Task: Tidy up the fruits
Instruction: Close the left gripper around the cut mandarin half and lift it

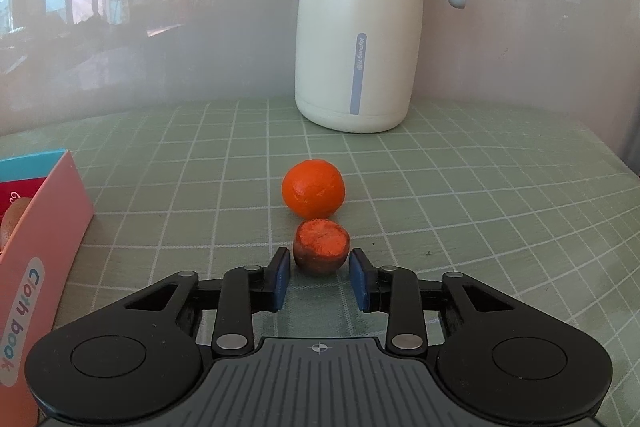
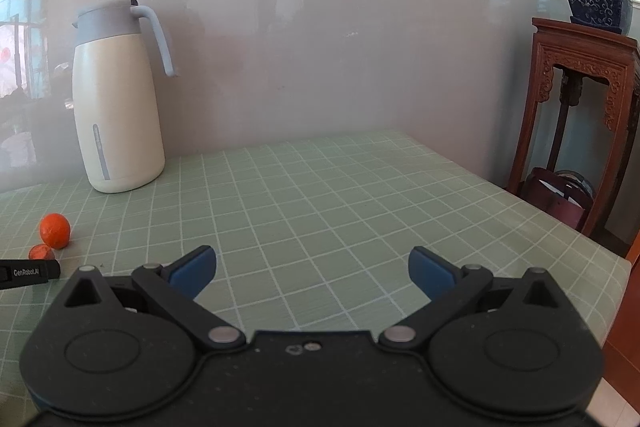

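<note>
- My left gripper (image 1: 319,259) sat low over the pale green checked tablecloth (image 1: 480,211), its blue-padded fingers (image 1: 281,279) parted on either side of a small brownish fruit with a rough orange-red top (image 1: 321,247); I could see a narrow gap at each pad, so it was released, not clenched.
- That small fruit lay in front of the tall cream thermos jug with the grey lid and handle (image 1: 356,23), with a round bright orange tangerine (image 1: 313,193) between it and the jug, touching or nearly touching it.
- A pink and blue cardboard box printed "Cloth book" (image 1: 40,251) stood well to the left of the jug, nearer me.
- My right gripper (image 2: 312,269) hung spread wide and grasping nothing, over bare cloth to the right of the jug (image 2: 116,107).
- From there, both fruits (image 2: 55,230) lay left of me, in front of the jug.
</note>
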`<state>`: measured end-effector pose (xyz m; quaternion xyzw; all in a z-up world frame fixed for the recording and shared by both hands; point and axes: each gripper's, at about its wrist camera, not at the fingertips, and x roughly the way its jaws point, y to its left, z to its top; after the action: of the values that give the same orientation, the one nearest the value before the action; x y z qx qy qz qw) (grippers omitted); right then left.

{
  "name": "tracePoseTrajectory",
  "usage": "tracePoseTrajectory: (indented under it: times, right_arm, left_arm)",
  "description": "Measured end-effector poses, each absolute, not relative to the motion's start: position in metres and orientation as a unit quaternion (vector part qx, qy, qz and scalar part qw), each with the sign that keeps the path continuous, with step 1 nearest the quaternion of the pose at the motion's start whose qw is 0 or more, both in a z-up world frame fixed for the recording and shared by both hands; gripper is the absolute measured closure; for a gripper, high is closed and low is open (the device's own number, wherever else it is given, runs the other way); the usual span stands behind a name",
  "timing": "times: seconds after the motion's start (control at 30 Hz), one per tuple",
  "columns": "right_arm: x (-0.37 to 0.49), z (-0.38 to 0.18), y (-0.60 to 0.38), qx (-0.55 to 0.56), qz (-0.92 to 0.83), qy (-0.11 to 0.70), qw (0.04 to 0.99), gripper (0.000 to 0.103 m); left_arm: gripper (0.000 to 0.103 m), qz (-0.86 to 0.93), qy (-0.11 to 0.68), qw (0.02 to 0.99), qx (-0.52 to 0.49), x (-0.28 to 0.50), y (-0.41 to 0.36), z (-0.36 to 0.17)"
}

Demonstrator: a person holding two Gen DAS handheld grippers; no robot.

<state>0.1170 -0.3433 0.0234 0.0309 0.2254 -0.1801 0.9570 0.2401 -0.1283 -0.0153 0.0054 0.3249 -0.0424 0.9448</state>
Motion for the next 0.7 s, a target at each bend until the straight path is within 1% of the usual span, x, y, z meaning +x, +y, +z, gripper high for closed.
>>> tracePoseTrajectory:
  times: [0.03, 0.07, 0.23, 0.27, 0.3, 0.37, 0.7]
  right_arm:
    - [0.117, 0.023, -0.344, 0.032, -0.181, 0.226, 0.957, 0.0]
    - [0.118, 0.023, -0.344, 0.033, -0.181, 0.227, 0.957, 0.0]
    - [0.119, 0.023, -0.342, 0.029, -0.176, 0.229, 0.957, 0.0]
    - [0.119, 0.023, -0.342, 0.028, -0.176, 0.229, 0.957, 0.0]
    - [0.119, 0.023, -0.342, 0.028, -0.175, 0.23, 0.957, 0.0]
    - [0.118, 0.023, -0.342, 0.03, -0.175, 0.229, 0.957, 0.0]
    - [0.119, 0.023, -0.341, 0.03, -0.173, 0.23, 0.957, 0.0]
  left_arm:
    - [0.046, -0.037, 0.322, 0.946, 0.008, 0.24, -0.129, -0.015]
    - [0.044, -0.032, 0.315, 0.949, 0.012, 0.239, -0.13, -0.015]
    - [0.045, -0.039, 0.311, 0.95, 0.011, 0.242, -0.131, -0.015]
    - [0.053, -0.041, 0.311, 0.949, 0.011, 0.242, -0.132, -0.016]
    - [0.066, -0.044, 0.313, 0.949, 0.01, 0.242, -0.132, -0.016]
    - [0.072, -0.044, 0.315, 0.948, 0.007, 0.243, -0.131, -0.017]
    - [0.072, -0.042, 0.303, 0.952, 0.011, 0.231, -0.126, -0.009]
